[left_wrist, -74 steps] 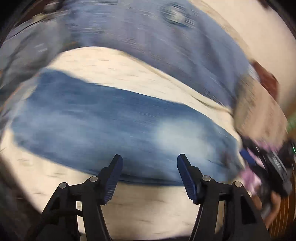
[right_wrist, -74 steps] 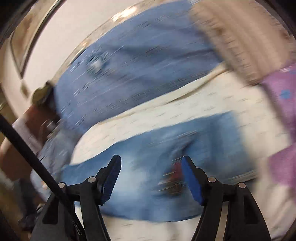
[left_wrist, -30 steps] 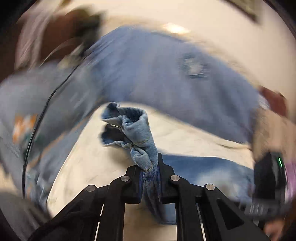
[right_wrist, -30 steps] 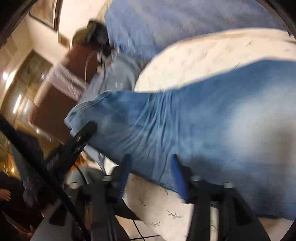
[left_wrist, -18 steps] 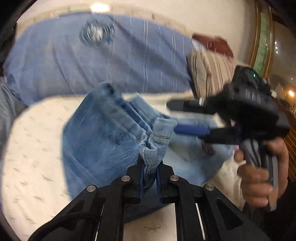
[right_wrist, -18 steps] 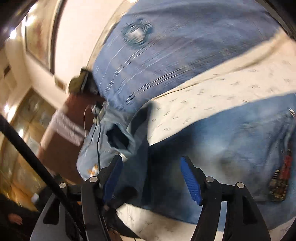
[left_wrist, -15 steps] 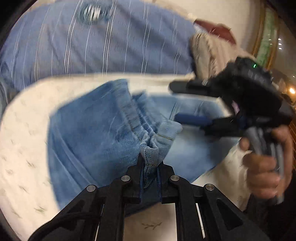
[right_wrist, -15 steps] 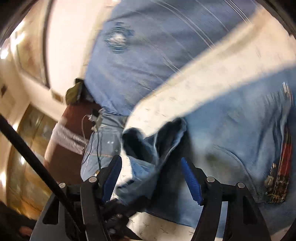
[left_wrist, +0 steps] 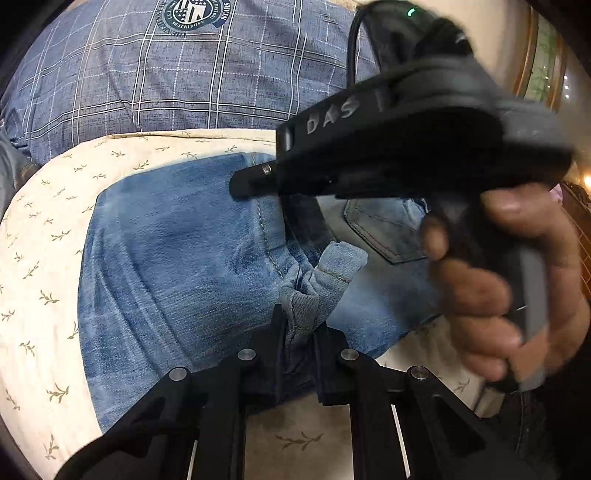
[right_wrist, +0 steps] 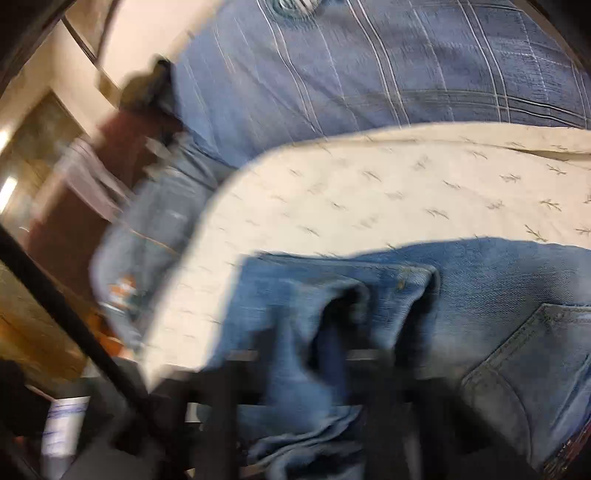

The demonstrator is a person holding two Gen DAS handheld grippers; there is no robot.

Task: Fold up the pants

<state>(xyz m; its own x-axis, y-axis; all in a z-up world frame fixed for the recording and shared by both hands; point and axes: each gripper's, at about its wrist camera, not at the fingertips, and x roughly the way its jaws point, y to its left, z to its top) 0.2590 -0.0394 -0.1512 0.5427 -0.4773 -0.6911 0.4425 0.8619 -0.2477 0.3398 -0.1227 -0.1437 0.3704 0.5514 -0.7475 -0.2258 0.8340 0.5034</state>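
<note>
Nearest the left wrist camera, the left tool [left_wrist: 299, 332] has its black jaws pinched tight on a bunched hem of the faded blue denim pants [left_wrist: 177, 258]. The pants lie across a cream bed sheet printed with small leaf sprigs [left_wrist: 48, 236], one leg doubled over the seat, where a stitched back pocket [left_wrist: 388, 229] shows.

Just beyond, a hand [left_wrist: 509, 280] grips the black handle of the right tool [left_wrist: 240, 182], which reaches over the pants from the right. Its tip rests at the denim, but this view does not show whether cloth is caught. The right wrist view is blurred. Its jaws read as closed, with folded denim [right_wrist: 332, 332] bunched right in front of them; whether they grip it I cannot tell.

The step in hand looks like laying the folded leg end down on the seat. The next move probably calls for squaring the edges, then letting go of the hem.

Raised letters on the right tool's body read "DAS". Farthest off lies a blue plaid cloth [left_wrist: 147, 74] with a round crest [left_wrist: 192, 13]; "STARS" is legible on it, the rest is too small.
</note>
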